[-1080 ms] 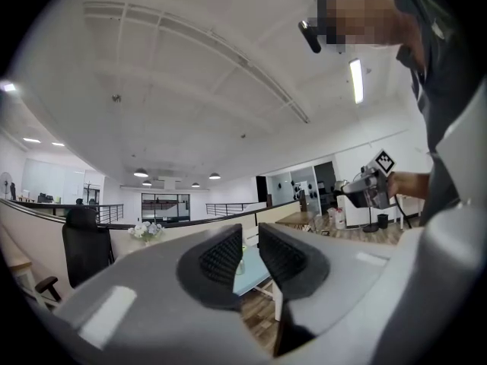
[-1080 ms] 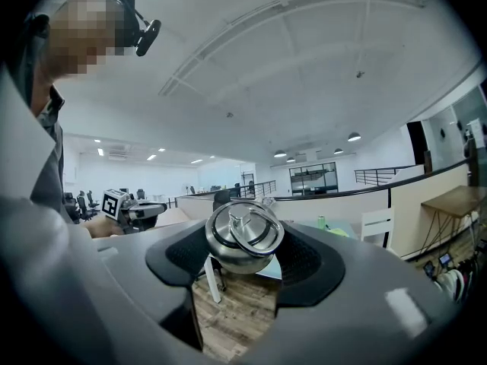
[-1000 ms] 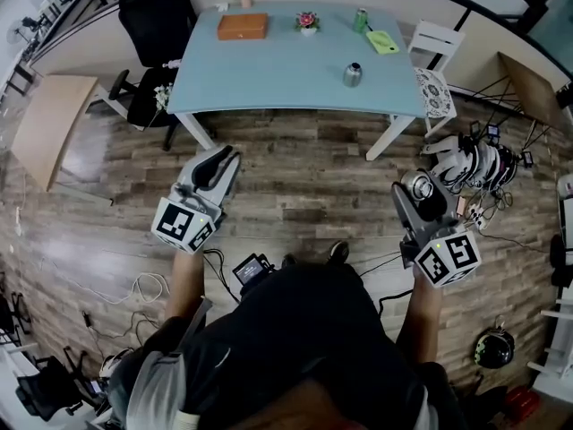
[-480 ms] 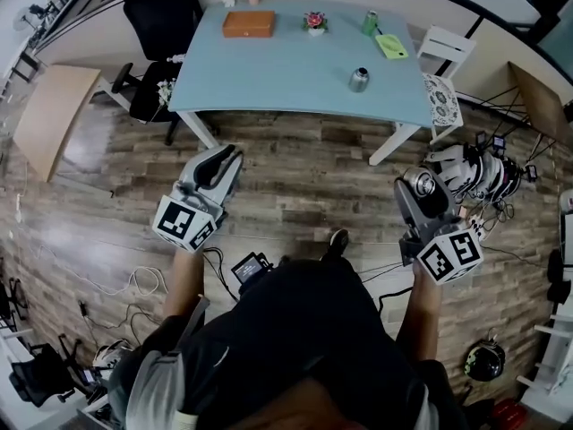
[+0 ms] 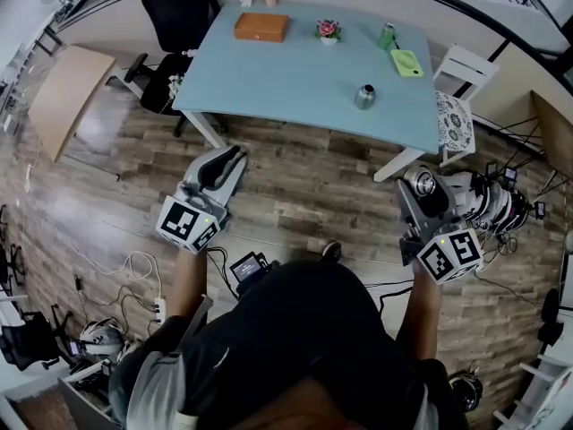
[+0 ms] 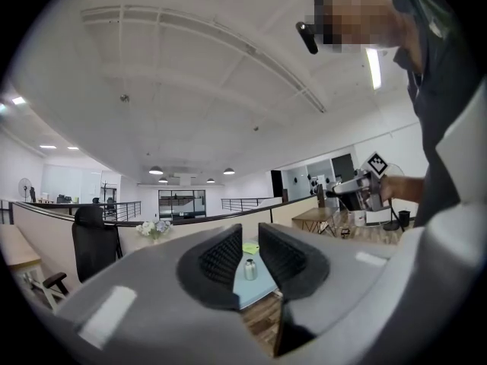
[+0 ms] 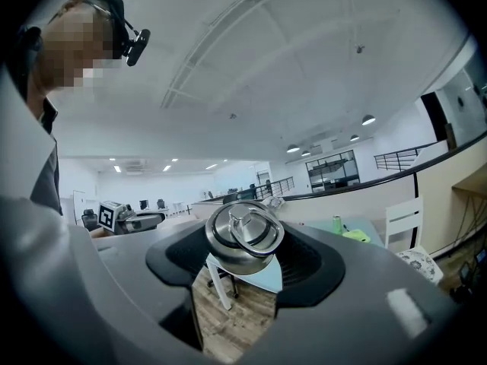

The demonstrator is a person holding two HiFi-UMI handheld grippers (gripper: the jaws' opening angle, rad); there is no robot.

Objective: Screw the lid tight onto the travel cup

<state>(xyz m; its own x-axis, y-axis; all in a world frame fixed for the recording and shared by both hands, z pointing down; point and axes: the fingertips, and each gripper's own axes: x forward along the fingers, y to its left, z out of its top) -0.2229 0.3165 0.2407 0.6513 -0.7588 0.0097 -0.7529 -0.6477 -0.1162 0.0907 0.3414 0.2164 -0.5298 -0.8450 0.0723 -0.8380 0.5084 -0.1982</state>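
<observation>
Steel lid (image 7: 245, 236): round, shiny, shallow bowl shape w/ a hinged ring handle lying flat on its top face. The top face is turned up and tipped a bit back toward the person; the axis is thus off vertical.
R gripper (image 5: 419, 193): jaws are clamped on the lid's sides, ribbed black pads left and right of it. Held level over the floor, well apart from the table.
Travel cup (image 5: 364, 96): small metal cylinder, stood upright, long axis vertical. It is set on the table, right of middle, near the front edge. Also seen far off through the L jaw slit (image 6: 249, 269). Top end too small to read.
L gripper (image 5: 228, 159): jaws drawn together to a narrow slit, nothing held betw. them; grey shell, black ridged pads. Held level, pointed toward the table.
Table (image 5: 295, 70): light-blue top, smooth, white legs.
Other items on top: orange-brown box (image 5: 261, 27), small flower pot (image 5: 328, 30), green can (image 5: 387, 36), yellow-green flat item (image 5: 406, 62), all at the far side.
Floor (image 5: 304, 182): wood planks, mixed brown tones.
Chairs: black office chair (image 5: 179, 12) at far left, white chair (image 5: 461, 79) at the right end.
</observation>
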